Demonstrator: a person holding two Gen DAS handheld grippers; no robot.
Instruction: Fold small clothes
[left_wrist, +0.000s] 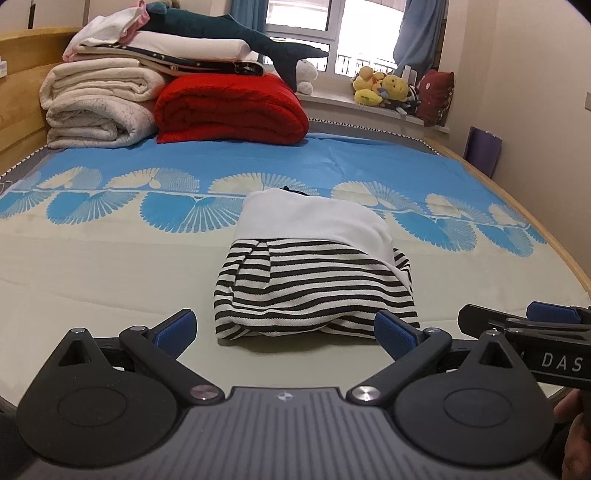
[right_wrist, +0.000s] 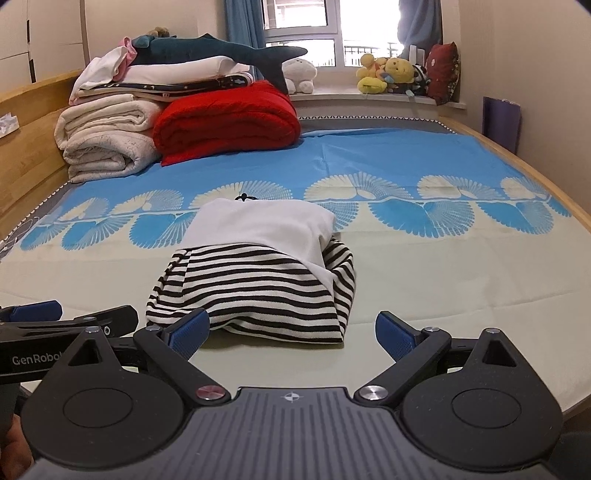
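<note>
Left wrist view centres on a folded garment (left_wrist: 314, 273), a compact bundle lying on the pale cream part of the bedspread (left_wrist: 110, 280). Its near half is a knit in black-and-white horizontal stripes, soft and slightly puffed, with small pleats where it meets the plain white smooth fabric that forms the far half. A bit of dark trim peeks out at the garment's far edge. From the right wrist view the same garment (right_wrist: 255, 273) shows the white layer draped over the striped one, whose rounded folded edge bulges out on the right.

Just in front of the garment the left gripper (left_wrist: 286, 334) hovers with its fingers spread wide, the ribbed blue pads (left_wrist: 173, 334) empty; the right pad overlaps the garment's near right corner in the picture, though whether it touches is unclear. The right gripper (right_wrist: 291, 334) is likewise held apart and grips nothing, its left pad at the garment's near hem.

Beyond the garment the bedspread turns bright blue with a band of fan-shaped feathery motifs. Further behind, to the garment's left, lie a thick red folded blanket (left_wrist: 229, 110) and rolled cream quilts (left_wrist: 96, 107), topped with flat folded linens and a dark teal plush shark (left_wrist: 229, 37). Yellow plush toys (left_wrist: 384, 88) sit on the windowsill behind and to the right of the garment.
</note>
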